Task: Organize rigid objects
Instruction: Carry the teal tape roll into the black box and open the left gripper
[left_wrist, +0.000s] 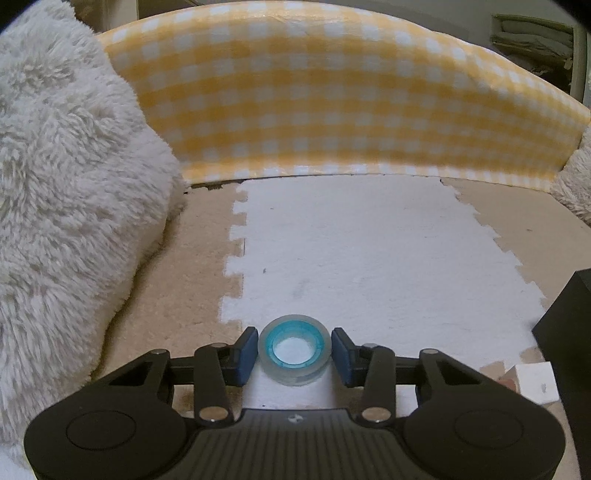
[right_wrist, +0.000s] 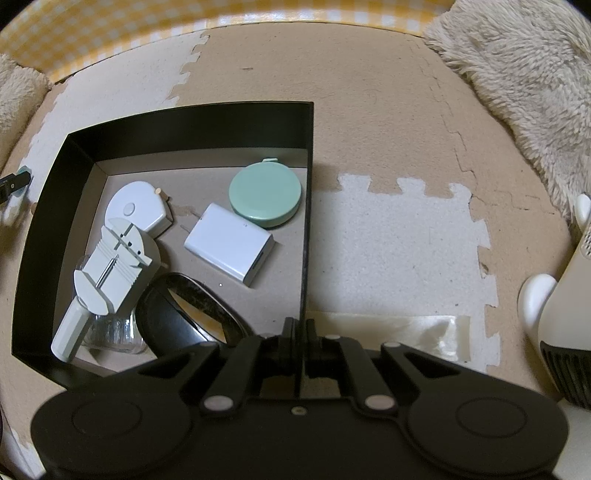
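A clear tape roll with a teal core (left_wrist: 293, 349) lies flat on the white foam mat (left_wrist: 369, 251). My left gripper (left_wrist: 294, 354) straddles it, and its blue pads (left_wrist: 246, 356) touch the roll on both sides. In the right wrist view my right gripper (right_wrist: 301, 332) is shut on the right wall of a black box (right_wrist: 184, 122). Inside the box are a mint round tape measure (right_wrist: 264, 194), a white charger (right_wrist: 231, 243), a white round device (right_wrist: 138, 208), a pale watch tool (right_wrist: 110, 266), a black oval case (right_wrist: 184, 314) and a small glass jar (right_wrist: 110, 332).
A fluffy cream blanket (left_wrist: 66, 184) fills the left, and a yellow checked panel (left_wrist: 332, 92) closes the back. The black box's corner (left_wrist: 569, 332) and a white cube (left_wrist: 535, 384) stand at the right. A white appliance (right_wrist: 554, 302) and a clear plastic sheet (right_wrist: 406, 332) lie right of the box.
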